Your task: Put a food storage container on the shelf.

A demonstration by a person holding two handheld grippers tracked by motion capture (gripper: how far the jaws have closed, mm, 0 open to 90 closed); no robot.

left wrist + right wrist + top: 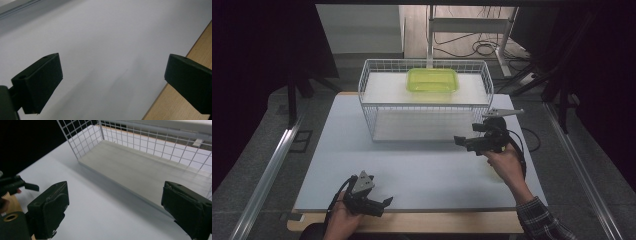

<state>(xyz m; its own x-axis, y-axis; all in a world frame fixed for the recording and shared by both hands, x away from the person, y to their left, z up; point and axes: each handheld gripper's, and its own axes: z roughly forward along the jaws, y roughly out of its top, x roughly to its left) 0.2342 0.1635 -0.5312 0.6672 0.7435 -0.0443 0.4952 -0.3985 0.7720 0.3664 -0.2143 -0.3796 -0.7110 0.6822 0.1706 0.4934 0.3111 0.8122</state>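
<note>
Holding my right claw (467, 143) wide and empty just before the white wire two-tier rack (425, 102), its translucent green plastic tub (432, 80) well beyond on top; my left claw (381, 206) idles wide too.

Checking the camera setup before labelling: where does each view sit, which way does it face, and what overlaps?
High view: fixed above the person's side, looking forward and down on the white mat, wire basket and green tub; both forearms enter from the bottom, left gripper and right gripper.
Left gripper view: rides the left gripper, looking low across the mat to the table's wooden edge; jaws apart.
Right gripper view: rides the right gripper, facing the basket's open shelf; jaws apart.
Shared: high and right gripper views both show basket and left gripper.
</note>
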